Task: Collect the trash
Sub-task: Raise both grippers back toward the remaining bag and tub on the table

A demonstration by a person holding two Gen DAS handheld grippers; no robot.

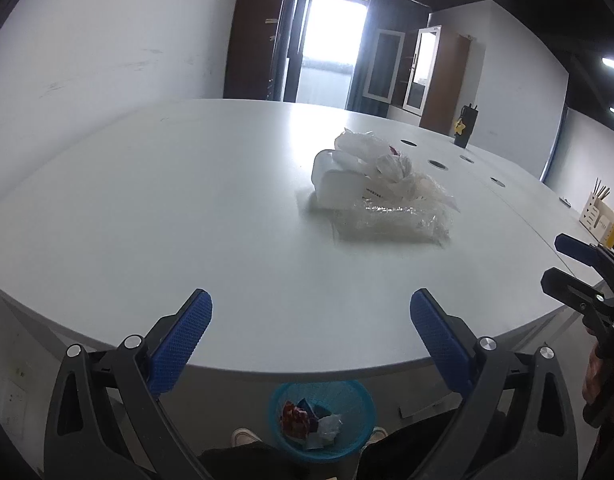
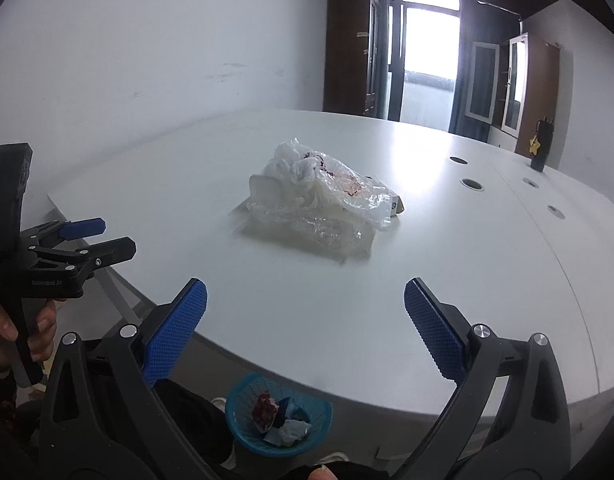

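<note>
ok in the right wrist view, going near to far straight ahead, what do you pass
blue basket with scraps on the floor → right hand-held gripper, open → table edge → pile of plastic bags → bright doorway

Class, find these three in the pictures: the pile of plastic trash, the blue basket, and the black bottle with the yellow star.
pile of plastic trash (image 2: 319, 208), right wrist view, on the crumpled clear bag.
blue basket (image 1: 361, 400), left wrist view, on its mesh rim.
black bottle (image 1: 465, 128), left wrist view, on its body.
</note>
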